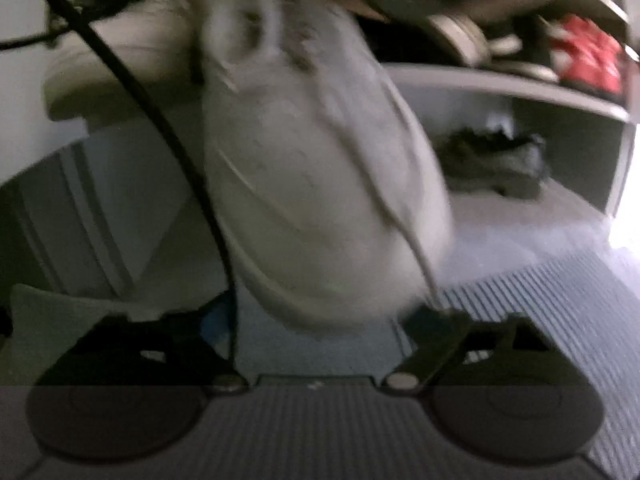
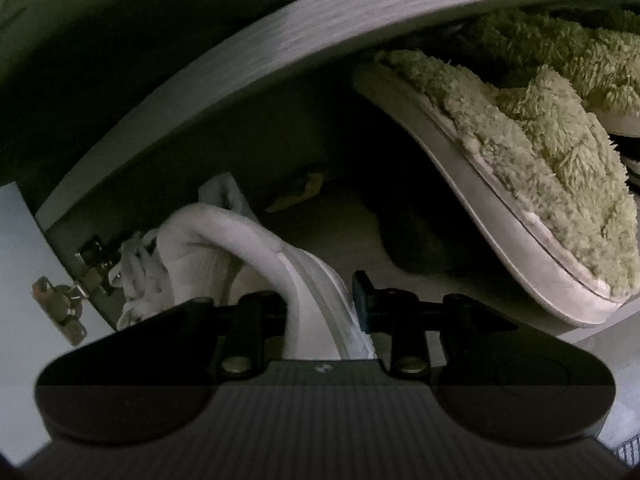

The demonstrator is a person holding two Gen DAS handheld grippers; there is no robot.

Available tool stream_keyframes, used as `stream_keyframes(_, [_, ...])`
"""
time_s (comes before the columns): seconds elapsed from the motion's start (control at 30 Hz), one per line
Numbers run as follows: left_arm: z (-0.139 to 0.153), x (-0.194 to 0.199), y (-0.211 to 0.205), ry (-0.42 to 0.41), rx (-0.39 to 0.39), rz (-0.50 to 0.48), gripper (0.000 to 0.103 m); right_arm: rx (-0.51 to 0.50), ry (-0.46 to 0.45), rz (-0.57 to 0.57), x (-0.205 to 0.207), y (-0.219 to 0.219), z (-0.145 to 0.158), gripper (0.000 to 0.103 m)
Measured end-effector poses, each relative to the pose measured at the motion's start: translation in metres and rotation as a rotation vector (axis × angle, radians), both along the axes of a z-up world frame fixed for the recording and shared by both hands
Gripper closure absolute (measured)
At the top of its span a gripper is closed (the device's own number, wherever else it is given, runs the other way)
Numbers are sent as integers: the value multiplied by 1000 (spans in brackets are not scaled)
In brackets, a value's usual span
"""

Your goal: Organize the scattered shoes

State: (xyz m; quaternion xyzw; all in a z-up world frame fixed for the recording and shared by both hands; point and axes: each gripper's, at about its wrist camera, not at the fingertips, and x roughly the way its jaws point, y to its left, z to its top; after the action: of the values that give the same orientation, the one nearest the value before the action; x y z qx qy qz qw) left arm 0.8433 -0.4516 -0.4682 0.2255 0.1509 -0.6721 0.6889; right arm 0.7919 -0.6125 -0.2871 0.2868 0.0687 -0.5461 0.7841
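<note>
Blurred white lace-up sneaker (image 1: 320, 184) hangs toe-down right ahead of the left tool (image 1: 320, 332), toe between its dark fingers (image 1: 436, 344); whether the pads press it cannot be told, jaws partway apart. Right tool (image 2: 320, 300) narrow, clamped on the heel collar of a second white sneaker (image 2: 248, 264), which lies inside a dark cabinet under a pale wooden shelf board (image 2: 360, 12). Fuzzy green slipper with white sole (image 2: 520, 184) tilted just right of it. Metal door hinge (image 2: 68, 300) at left. Grey ribbed floor mat (image 1: 560, 312) below; black shoe (image 1: 492, 164) on the low shelf.
</note>
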Motion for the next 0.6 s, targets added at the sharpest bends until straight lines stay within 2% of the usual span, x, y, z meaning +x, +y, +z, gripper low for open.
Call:
stream_keyframes(0.13, [12,2,3,18,10,-5,33,0,-10,34,-3,-6,1,67])
stream_keyframes(0.23, [22,5,4,27,23,-6,35,-61,55,76,-1,-2,7,67])
stream_keyframes(0.27, [25,5,5,30,23,-9,37,-100,89,97,0,3,10,62])
stream_keyframes(0.3, [29,6,7,35,11,-13,37,-134,107,114,-3,10,15,51])
stream_keyframes(0.37, [38,6,12,46,-13,-23,37,-153,107,149,-10,22,18,39])
stream_keyframes(0.47, [52,8,13,63,-9,-30,38,-160,41,172,-29,40,22,37])
stream_keyframes(0.6, [69,13,14,85,-62,-23,39,-110,-20,234,-50,55,24,37])
